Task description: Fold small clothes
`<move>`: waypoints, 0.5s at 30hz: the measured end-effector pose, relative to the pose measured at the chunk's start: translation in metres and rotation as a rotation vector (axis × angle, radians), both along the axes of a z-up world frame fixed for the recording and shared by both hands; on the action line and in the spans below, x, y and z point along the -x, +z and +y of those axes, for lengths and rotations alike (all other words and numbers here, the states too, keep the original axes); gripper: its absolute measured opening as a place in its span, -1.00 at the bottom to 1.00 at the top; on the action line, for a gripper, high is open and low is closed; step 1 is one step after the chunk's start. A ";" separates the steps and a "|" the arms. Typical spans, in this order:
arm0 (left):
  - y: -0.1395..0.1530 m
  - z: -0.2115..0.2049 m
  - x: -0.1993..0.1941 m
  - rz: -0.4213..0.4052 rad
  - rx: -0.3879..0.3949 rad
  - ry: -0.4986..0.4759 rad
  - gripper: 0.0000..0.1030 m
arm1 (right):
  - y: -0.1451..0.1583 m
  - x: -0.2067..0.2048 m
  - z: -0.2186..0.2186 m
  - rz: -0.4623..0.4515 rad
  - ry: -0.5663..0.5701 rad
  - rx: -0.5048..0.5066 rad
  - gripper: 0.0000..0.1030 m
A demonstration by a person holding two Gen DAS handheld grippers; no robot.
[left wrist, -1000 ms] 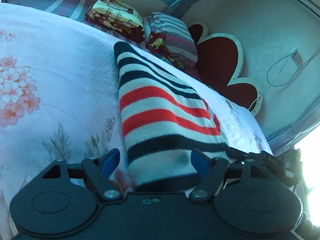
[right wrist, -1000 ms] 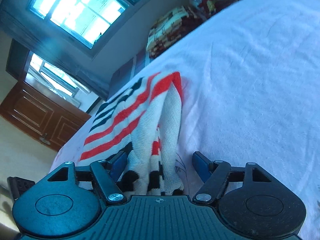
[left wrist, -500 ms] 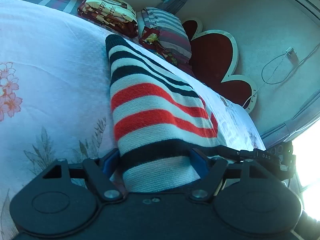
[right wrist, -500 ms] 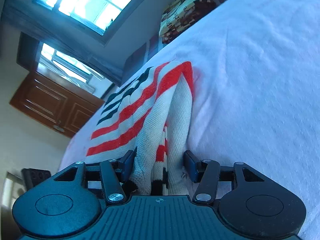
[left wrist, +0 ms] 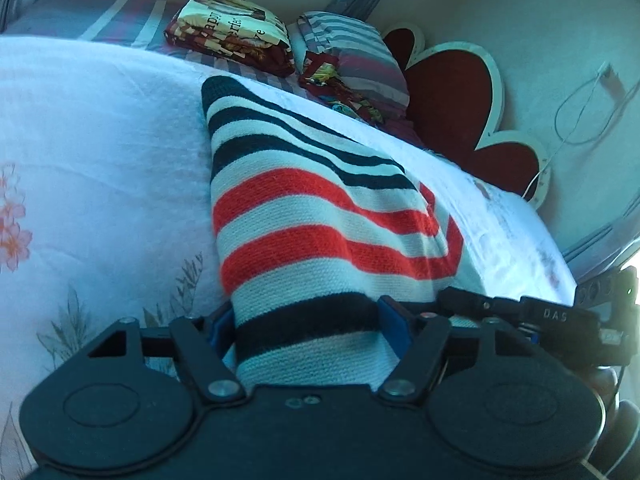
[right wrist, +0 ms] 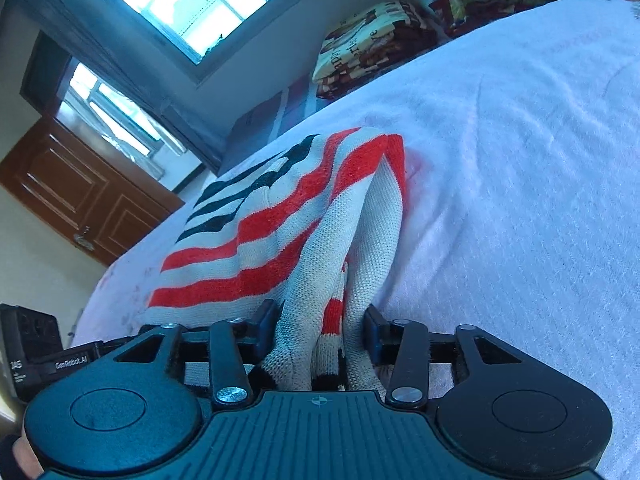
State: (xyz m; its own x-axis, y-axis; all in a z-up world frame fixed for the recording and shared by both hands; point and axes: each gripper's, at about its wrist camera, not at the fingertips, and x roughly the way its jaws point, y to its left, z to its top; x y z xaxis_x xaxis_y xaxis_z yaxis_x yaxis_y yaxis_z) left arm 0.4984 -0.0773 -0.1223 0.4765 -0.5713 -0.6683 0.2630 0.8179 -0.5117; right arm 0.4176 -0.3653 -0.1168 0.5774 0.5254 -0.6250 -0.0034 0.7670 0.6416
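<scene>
A small knitted garment with white, red and dark navy stripes (left wrist: 304,216) lies on the white floral bedspread (left wrist: 100,168). My left gripper (left wrist: 306,326) is shut on its near edge, with the dark stripe pinched between the blue pads. In the right wrist view the same striped garment (right wrist: 280,240) is bunched in folds, and my right gripper (right wrist: 320,326) is shut on its near end. The right gripper's body (left wrist: 560,316) shows at the right of the left wrist view, close beside the left one.
Folded patterned blankets (left wrist: 236,28) and striped pillows (left wrist: 352,52) are stacked at the head of the bed. A red flower-shaped headboard (left wrist: 464,112) stands against the wall. A wooden door (right wrist: 80,192) and windows are beyond the bed. White bedspread (right wrist: 520,160) stretches to the right.
Both grippers have closed from open onto the near edge of the striped garment. The cloth has bunched up between the right gripper's fingers.
</scene>
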 end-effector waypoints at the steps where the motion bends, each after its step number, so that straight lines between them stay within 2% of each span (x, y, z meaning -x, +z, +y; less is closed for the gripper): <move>1: 0.000 0.000 0.000 -0.001 -0.002 -0.001 0.29 | -0.001 0.000 0.003 -0.001 0.005 -0.006 0.08; 3: -0.001 0.002 0.001 -0.004 0.000 -0.002 0.27 | 0.001 0.001 0.012 -0.014 0.022 0.034 0.08; 8: -0.001 0.007 0.004 -0.015 0.013 -0.004 0.16 | 0.006 0.003 0.025 -0.020 0.027 0.099 -0.13; 10: 0.001 0.005 0.006 -0.038 0.004 -0.011 0.11 | 0.008 0.006 0.030 -0.033 0.024 0.119 -0.25; 15: 0.001 0.007 0.011 -0.085 0.006 -0.026 0.06 | 0.019 0.015 0.047 -0.093 0.035 0.234 -0.34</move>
